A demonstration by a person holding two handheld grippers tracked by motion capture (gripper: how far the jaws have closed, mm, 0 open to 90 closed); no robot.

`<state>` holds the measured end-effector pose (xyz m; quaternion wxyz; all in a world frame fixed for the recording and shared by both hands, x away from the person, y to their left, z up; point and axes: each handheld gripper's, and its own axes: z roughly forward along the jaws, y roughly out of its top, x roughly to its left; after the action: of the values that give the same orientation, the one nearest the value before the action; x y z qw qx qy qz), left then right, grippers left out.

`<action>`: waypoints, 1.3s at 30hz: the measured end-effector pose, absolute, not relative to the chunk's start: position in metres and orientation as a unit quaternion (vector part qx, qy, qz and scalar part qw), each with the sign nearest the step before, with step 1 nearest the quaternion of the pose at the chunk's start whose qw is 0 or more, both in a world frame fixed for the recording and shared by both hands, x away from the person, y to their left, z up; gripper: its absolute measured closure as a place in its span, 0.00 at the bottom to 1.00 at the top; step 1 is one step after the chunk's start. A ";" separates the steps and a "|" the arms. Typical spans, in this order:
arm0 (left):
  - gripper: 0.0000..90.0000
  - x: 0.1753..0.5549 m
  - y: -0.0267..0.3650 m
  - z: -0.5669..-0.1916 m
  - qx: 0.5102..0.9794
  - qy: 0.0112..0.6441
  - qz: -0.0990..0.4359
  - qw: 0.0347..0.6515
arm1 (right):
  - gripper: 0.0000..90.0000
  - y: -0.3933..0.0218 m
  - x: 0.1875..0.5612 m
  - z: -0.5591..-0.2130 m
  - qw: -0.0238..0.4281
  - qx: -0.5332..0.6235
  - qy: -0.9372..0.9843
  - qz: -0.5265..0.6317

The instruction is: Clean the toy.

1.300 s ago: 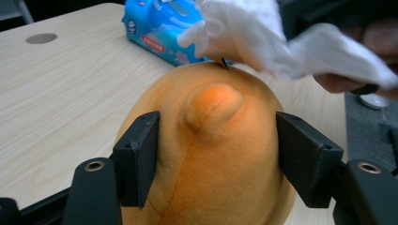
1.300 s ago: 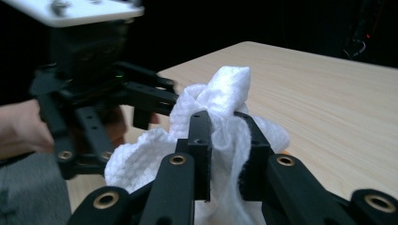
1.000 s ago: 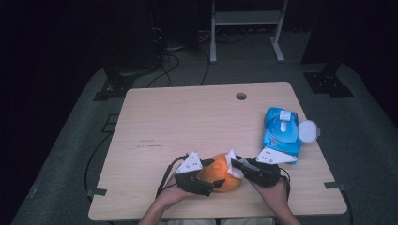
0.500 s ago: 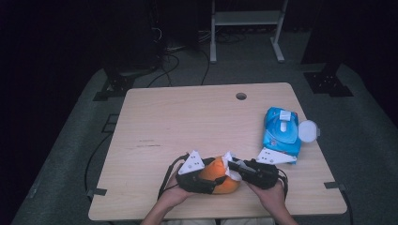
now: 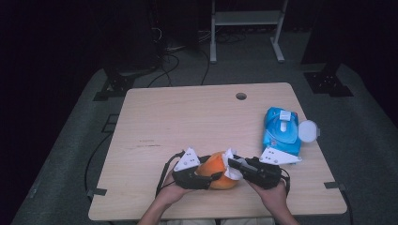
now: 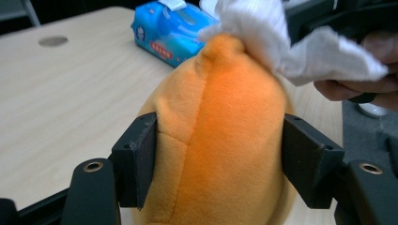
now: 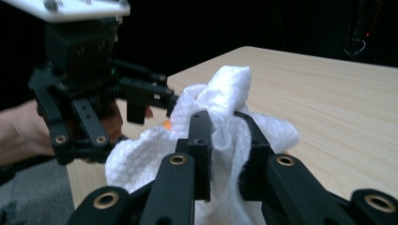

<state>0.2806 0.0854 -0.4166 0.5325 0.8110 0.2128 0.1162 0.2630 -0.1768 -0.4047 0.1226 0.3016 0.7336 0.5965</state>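
Jaws of left gripper (image 6: 218,164) pressed on both sides of orange plush (image 6: 220,136), having just been closing with the plush between them. Right gripper (image 7: 225,140) jaws nearly together, pinching a bunched white wipe (image 7: 220,108). Wipe touching top of plush, seen in left gripper view (image 6: 281,42).

Plush: round, soft, bright orange, stitched seam down the front, small nub on top. Sits at near edge of table (image 5: 187,117) in high view (image 5: 217,169), between left gripper (image 5: 195,174) and right gripper (image 5: 248,171), both held in hands entering from bottom. Wipe (image 5: 231,164) crumpled, textured, partly draped over right jaws.

Blue wipes pack (image 5: 281,130) on right part of table, lid flipped open, white round lid (image 5: 308,131) to its right. Pack apart from plush, behind right gripper. Round hole (image 5: 241,96) near far edge of table. Rest of tabletop bare wood. Dark floor around, cables (image 5: 173,54) and a metal stand (image 5: 246,28) beyond table.
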 end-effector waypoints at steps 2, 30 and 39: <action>0.37 0.281 0.087 -0.417 0.810 0.216 0.111 0.533 | 0.86 -0.175 0.264 -0.407 0.130 0.300 0.739 0.589; 0.14 0.293 0.083 -0.432 0.813 0.242 0.088 0.522 | 0.86 -0.193 0.284 -0.424 0.138 0.346 0.728 0.576; 0.37 0.286 0.087 -0.416 0.793 0.237 0.083 0.556 | 0.87 -0.188 0.272 -0.408 0.157 0.323 0.728 0.585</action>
<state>0.2859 0.0871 -0.4164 0.5556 0.7926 0.2371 0.0829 0.2719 -0.1877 -0.4083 0.1573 0.3226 0.7275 0.5847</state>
